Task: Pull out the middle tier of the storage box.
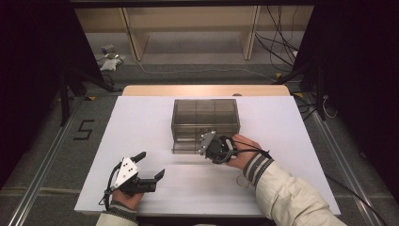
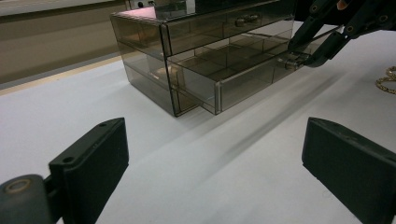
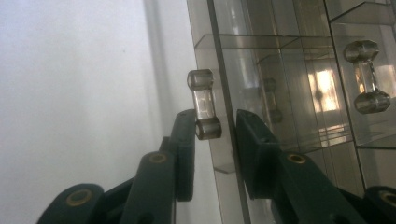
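1. Plainly, we found the smoked clear drawer cabinet (image 1: 205,120) standing near the middle of the white table (image 1: 141,132), toward its far half, with its lower drawer (image 2: 243,77) pulled partly out toward the person.
2. We judged the cabinet to be thin rigid plastic: light, stiff, slick on its faces, and liable to slide on the table or crack if squeezed hard. The drawer itself looked empty, as far as we could tell through the tinted walls.
3. We thought the sensible hold was the small clear knob (image 3: 204,105) on the drawer front, since the flat walls offered the jaws nothing to bite.
4. The right gripper (image 3: 214,125) had its jaws narrowly parted around that knob's lower end; one jaw sat right against it, yet we could not tell whether they truly clamped it.
5. The left gripper (image 1: 149,165) rested low over the near left of the table, well apart from the cabinet, jaws spread wide and holding nothing.
6. The high view gave us the layout and both hands. The left gripper view showed how far the drawer stood out and a gold chain (image 2: 386,79) lying on the table at the right edge. The right gripper view alone revealed the jaw-to-knob contact and a second knob (image 3: 366,77) on the neighbouring drawer.
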The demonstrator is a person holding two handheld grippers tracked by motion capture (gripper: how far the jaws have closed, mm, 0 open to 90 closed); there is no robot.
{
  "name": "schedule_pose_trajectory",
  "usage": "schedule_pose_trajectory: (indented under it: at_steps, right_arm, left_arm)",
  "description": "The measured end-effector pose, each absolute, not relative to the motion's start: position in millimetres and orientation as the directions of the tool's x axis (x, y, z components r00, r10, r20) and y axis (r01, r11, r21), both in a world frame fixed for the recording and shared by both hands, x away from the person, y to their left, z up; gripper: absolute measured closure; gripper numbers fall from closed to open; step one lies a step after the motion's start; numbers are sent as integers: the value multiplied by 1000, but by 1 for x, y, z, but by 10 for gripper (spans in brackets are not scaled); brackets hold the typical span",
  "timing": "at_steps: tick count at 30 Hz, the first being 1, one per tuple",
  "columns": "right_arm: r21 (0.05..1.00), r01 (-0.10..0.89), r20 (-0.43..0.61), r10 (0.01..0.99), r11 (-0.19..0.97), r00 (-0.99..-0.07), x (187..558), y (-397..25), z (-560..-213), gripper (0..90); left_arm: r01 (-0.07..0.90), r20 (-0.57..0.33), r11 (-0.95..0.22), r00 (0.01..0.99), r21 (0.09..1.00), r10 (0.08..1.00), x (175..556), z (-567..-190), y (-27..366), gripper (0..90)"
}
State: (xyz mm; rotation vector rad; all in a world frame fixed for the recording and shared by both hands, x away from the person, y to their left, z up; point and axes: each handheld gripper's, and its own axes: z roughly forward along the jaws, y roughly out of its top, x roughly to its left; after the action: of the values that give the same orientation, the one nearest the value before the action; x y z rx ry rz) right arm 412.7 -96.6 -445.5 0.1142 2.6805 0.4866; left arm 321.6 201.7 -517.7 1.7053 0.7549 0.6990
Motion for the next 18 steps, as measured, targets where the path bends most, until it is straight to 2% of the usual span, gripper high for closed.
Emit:
schedule_pose_trajectory:
  at_steps: [18]
  right_arm:
    - [415, 12, -366, 179, 910, -913, 407, -99, -437, 626]
  left_arm:
    - [138, 75, -204, 624, 969, 778, 322, -518, 201, 68]
